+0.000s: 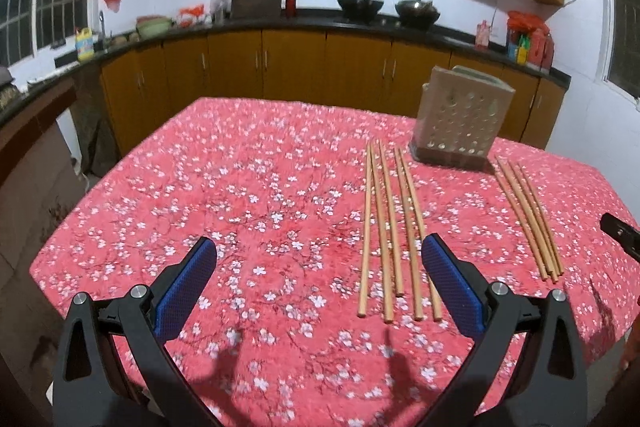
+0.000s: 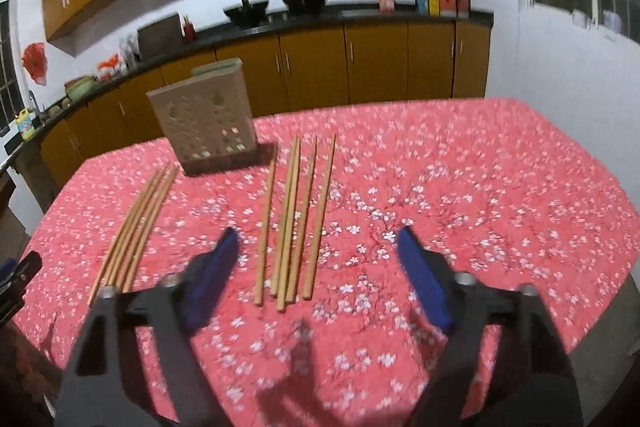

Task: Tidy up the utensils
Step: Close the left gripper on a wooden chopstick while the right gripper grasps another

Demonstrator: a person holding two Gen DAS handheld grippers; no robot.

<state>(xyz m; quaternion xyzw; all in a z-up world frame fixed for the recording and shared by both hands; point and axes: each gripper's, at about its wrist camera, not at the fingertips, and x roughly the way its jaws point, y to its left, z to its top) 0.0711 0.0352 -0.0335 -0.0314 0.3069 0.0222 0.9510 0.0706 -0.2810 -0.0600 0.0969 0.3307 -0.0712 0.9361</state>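
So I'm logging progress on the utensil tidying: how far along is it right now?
Nothing looks put away yet. The holder shows no chopsticks sticking out; five chopsticks and a tight bundle lie flat on the tablecloth. Nothing is in hand: the left gripper and right gripper are open and empty. All chopsticks remain to be loaded.

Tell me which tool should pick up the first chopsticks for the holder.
Probably the right tool: it stands open with the five spread chopsticks lying between its fingers. The left tool, also open, has its chopsticks off beside one finger. The holder stands behind both.
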